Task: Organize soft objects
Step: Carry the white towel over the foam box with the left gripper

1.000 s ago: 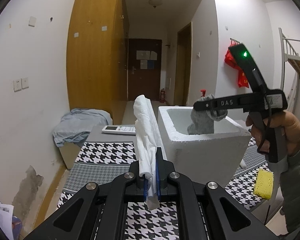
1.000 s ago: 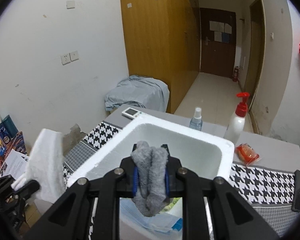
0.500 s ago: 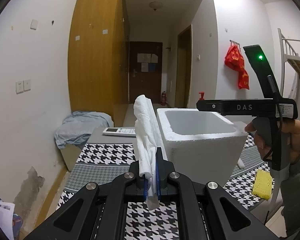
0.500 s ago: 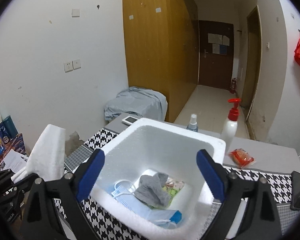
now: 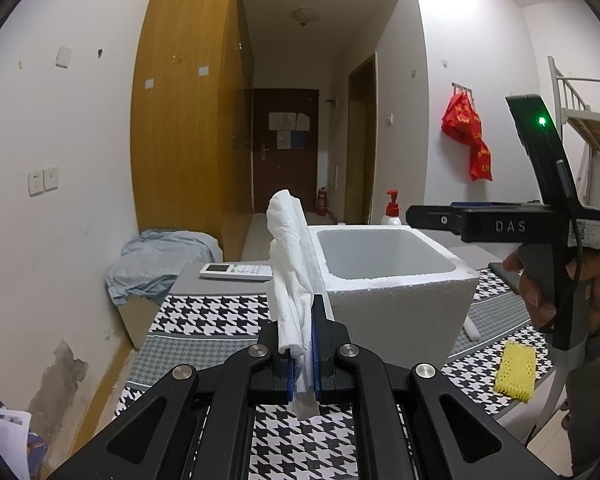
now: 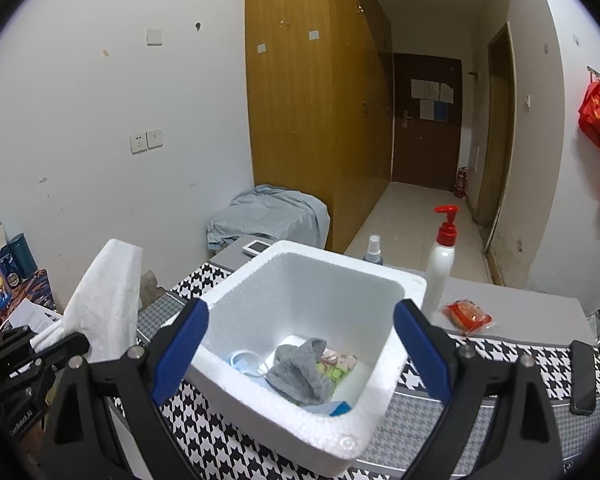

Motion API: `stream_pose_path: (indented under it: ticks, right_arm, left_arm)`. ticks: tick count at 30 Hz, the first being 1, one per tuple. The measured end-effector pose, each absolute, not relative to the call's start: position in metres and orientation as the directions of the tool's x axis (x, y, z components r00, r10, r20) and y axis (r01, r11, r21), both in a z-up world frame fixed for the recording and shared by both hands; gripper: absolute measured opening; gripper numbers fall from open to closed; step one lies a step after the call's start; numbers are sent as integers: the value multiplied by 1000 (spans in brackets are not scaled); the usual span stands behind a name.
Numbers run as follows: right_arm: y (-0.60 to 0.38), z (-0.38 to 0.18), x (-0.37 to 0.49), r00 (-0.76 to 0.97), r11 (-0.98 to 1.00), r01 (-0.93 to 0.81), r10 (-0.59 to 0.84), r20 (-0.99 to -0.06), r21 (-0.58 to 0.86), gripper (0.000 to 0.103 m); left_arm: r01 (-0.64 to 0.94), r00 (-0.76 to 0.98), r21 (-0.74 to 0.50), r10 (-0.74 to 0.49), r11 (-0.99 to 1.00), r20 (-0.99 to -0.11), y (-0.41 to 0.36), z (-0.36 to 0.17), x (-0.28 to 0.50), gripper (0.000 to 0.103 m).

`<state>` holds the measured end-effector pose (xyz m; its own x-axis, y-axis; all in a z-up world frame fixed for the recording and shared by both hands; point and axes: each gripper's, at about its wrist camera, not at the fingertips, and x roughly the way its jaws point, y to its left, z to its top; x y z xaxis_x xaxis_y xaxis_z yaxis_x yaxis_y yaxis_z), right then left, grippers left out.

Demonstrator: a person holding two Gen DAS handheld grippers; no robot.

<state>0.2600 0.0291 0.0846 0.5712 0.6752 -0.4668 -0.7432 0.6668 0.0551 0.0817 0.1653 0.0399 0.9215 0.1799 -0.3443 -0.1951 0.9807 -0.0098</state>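
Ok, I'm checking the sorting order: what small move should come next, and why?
Probably carry the white towel over the foam box and let go. The left tongs are shut on it beside the box, while the right tongs stand open and empty above it, the grey cloth already lying inside.

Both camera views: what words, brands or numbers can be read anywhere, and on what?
"DAS": white letters on the black right gripper, seen from the left wrist.
"GenRobot.AI": it seems, small, on the left gripper.
Red bags: yellow characters, unreadable.
Door papers, remote control display, bottles: too small to read.
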Motion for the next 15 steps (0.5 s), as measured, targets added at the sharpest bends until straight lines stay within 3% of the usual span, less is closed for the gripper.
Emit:
stream_pose_path:
  ticks: [15]
  right_arm:
    - [0,88,248,587,674,-736,683,-435,64,96]
  left_arm:
    - [-126,932,10,122,992,-342,159,52,103,7]
